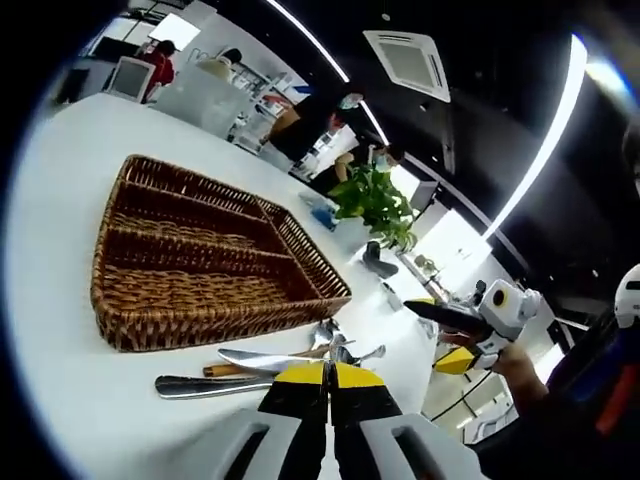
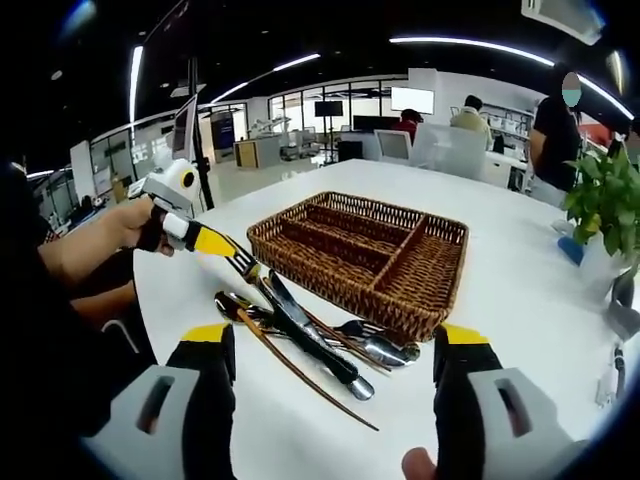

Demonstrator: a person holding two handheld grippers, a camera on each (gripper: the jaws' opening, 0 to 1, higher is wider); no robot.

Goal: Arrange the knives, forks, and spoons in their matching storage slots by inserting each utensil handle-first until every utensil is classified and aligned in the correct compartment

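Observation:
An empty wicker cutlery basket (image 1: 225, 325) (image 2: 350, 290) with several slots sits on the white table (image 1: 60, 250) (image 2: 540, 300). A pile of utensils (image 1: 290, 360) (image 2: 340, 345) lies just outside its near rim: a dark-handled knife (image 2: 320, 350), spoons, a fork and a thin brown stick (image 2: 300, 375). My left gripper (image 1: 328, 372) (image 2: 225, 245) is shut, its yellow tips at the end of the pile; whether it pinches a utensil I cannot tell. My right gripper (image 2: 335, 335) (image 1: 448, 335) is open wide, hovering over the pile with nothing between its jaws.
A potted green plant (image 1: 375, 200) (image 2: 605, 200) stands on the table past the basket. The person's hand (image 2: 110, 235) holds the left gripper off the table's edge. Other people sit and stand at desks in the background.

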